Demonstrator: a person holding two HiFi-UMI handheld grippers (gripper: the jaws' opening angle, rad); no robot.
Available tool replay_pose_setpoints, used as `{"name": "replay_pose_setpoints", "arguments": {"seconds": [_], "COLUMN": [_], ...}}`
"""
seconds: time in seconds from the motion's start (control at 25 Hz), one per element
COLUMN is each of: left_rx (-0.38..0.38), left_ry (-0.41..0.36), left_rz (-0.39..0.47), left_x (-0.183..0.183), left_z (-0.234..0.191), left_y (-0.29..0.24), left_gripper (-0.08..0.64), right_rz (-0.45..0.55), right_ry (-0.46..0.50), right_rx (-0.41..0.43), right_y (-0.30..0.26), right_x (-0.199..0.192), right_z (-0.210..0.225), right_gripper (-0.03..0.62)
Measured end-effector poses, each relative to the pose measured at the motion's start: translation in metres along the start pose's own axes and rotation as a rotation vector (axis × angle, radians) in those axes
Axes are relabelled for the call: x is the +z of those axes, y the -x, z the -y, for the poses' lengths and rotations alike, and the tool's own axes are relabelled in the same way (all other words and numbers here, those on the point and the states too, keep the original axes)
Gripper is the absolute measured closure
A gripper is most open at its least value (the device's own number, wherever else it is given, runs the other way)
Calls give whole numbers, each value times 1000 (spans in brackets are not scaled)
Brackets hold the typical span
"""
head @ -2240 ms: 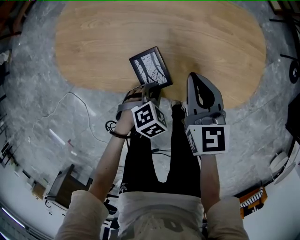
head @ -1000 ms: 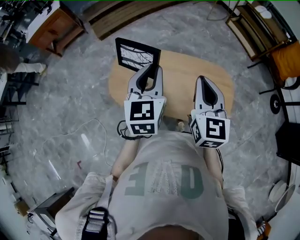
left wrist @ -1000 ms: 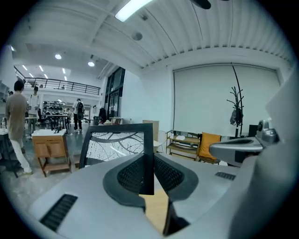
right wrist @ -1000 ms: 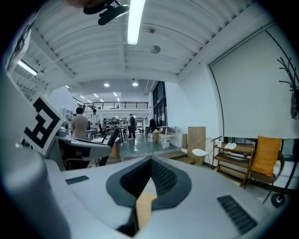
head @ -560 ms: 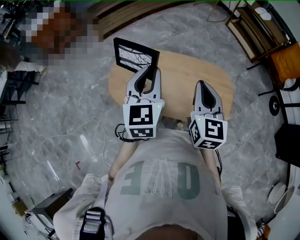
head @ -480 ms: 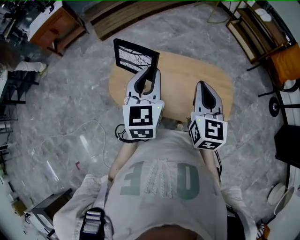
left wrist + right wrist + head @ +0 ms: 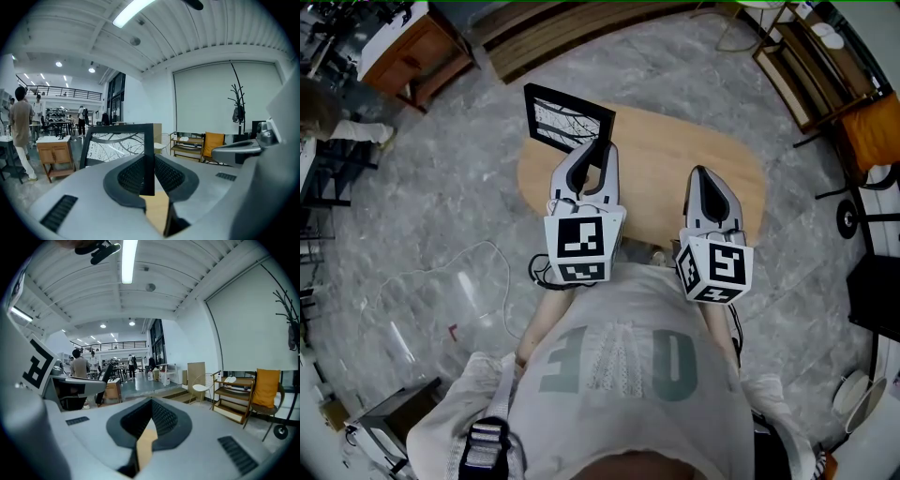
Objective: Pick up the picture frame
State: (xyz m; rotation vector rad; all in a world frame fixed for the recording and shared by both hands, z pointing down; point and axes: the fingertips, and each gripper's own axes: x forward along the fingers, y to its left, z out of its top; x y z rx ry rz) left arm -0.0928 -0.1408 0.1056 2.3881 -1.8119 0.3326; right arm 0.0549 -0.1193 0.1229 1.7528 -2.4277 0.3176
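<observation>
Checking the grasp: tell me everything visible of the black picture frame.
The black rectangular picture frame has a slim border round a black-and-white print of bare branches. It stands roughly upright, lifted above the oval wooden table's left end. Only the left gripper touches it, shut on one side edge.

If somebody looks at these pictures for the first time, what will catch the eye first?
The black picture frame with its branch drawing stands out first: the left tool is shut on its right edge and holds it upright in the air, near the left end of the oval wooden table. Beside it, the right tool is shut and empty above the table.
</observation>
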Motion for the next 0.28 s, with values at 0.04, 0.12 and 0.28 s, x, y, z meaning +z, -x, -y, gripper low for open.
{"name": "replay_pose_setpoints", "arguments": {"seconds": [0.04,0.12,0.28], "left_rx": [1,5,16], "left_ry": [0,-3,-29], "left_rz": [-1,-2,1], "left_x": [-1,-1,-1], "left_z": [0,-1,-1], "left_y": [0,-1,-1], "left_gripper": [489,489,489], "right_rz": [1,4,8], "right_ry": [0,8,29], "right_rx": [3,6,9], "right_y": [0,-1,0], "right_x": [0,1,3], "right_z": [0,-1,-2], "right_gripper": [588,588,588]}}
